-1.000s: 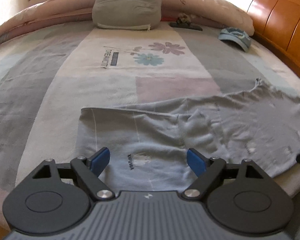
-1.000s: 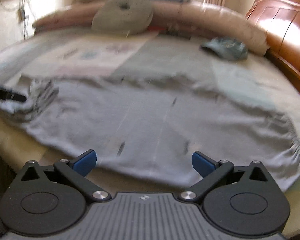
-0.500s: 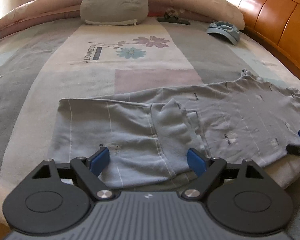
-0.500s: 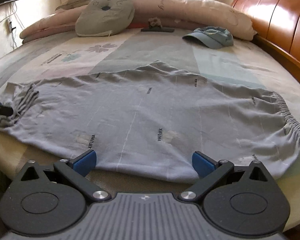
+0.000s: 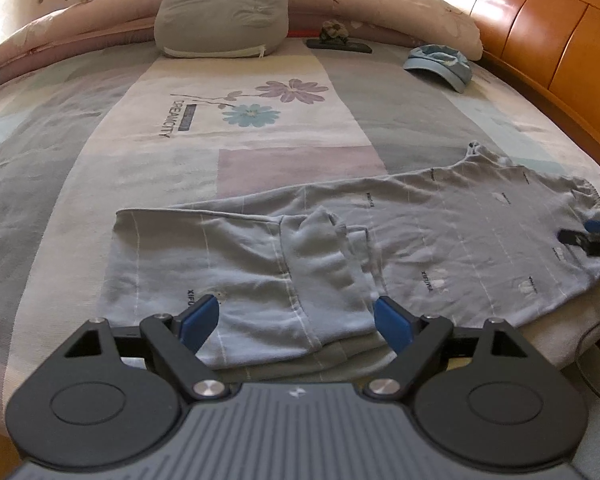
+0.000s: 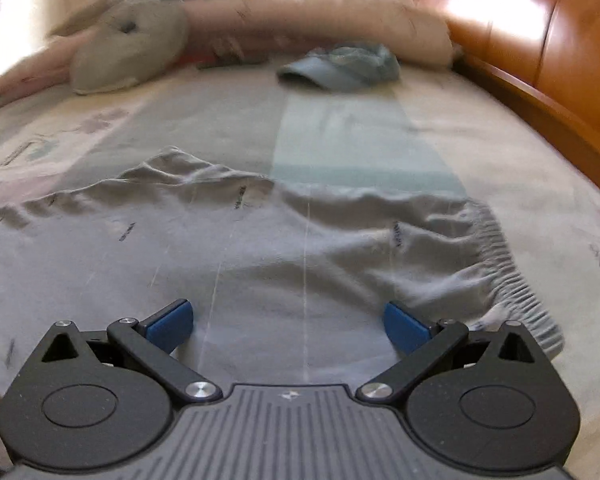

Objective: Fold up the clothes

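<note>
Grey trousers (image 5: pixel 440 240) lie spread flat across the near part of the bed (image 5: pixel 100 140), on a patchwork bedspread printed with flowers. One leg end is doubled back over the rest, forming a paler folded panel (image 5: pixel 228 264) at the left end of the garment in the left wrist view. The elastic waistband (image 6: pixel 512 280) lies gathered at the right end in the right wrist view.

Left hand-held gripper (image 5: pixel 296 318): jaws wide apart, blue pads clear of the cloth, nothing held. It sits over the near edge of the folded panel.

Right hand-held gripper (image 6: pixel 288 322): jaws wide apart, empty, poised above the cloth near the waistband. Its tip also shows at the right margin of the left wrist view, over the waistband end. Right wrist view is motion-blurred; fine detail unreadable.

Background: grey cushion (image 5: pixel 224 12) against a rolled pink quilt (image 5: pixel 400 12) at the far side of the bed. Blue cap (image 5: pixel 440 66) lies near the wooden headboard (image 5: pixel 540 40), well apart from the trousers. A small dark object lies between cushion and cap; cannot identify it.
</note>
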`<state>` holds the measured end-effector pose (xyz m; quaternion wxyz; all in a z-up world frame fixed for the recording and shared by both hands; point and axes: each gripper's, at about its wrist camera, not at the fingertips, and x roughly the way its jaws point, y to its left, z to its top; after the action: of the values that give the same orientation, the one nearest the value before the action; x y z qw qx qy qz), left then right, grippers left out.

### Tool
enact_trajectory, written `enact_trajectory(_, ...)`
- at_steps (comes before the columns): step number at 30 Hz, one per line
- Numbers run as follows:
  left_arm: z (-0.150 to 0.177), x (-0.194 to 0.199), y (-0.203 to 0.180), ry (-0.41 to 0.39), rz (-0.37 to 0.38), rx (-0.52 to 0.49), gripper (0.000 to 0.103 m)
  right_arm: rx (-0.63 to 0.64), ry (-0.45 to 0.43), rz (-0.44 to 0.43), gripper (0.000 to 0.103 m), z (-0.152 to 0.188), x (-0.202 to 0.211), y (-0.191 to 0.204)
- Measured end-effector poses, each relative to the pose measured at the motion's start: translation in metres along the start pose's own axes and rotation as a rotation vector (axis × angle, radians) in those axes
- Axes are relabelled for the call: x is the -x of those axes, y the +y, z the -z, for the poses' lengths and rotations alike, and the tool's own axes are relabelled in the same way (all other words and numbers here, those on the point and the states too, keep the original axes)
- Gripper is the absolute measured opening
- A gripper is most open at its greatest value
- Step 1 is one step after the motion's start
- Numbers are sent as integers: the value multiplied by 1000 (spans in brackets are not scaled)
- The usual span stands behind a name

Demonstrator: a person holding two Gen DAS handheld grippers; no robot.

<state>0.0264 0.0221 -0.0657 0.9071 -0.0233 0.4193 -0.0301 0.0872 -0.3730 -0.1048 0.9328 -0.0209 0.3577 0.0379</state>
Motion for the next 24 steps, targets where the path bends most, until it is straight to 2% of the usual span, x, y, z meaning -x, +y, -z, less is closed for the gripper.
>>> enact_trajectory(6, -6, -1, -5, -2, 18, -15, 85, -15, 5, 31, 103, 17, 19, -9)
enact_trajectory(9, -9, 3, -11, -15, 33, -33, 85, -19, 24, 58, 103, 4, 18, -2)
enact_trajectory(11, -10, 7, -14, -25, 37, -47, 85, -8, -8, 22, 103, -9, 19, 2)
enact_trajectory(15, -10, 12, -14, -29, 18, -49, 85, 47, -43, -4, 103, -37, 1, 13)
enact_trajectory(17, -9, 15, -13, -28, 11, -45, 85, 47, -29, -27, 103, -46, -15, 15)
enact_trajectory(21, -7, 19, -10, -24, -8, -40, 85, 46, 44, -48, 103, -47, -43, 15)
enact_trajectory(24, -7, 19, -8, -24, -13, -35, 85, 52, 37, -51, 103, -42, -43, 14)
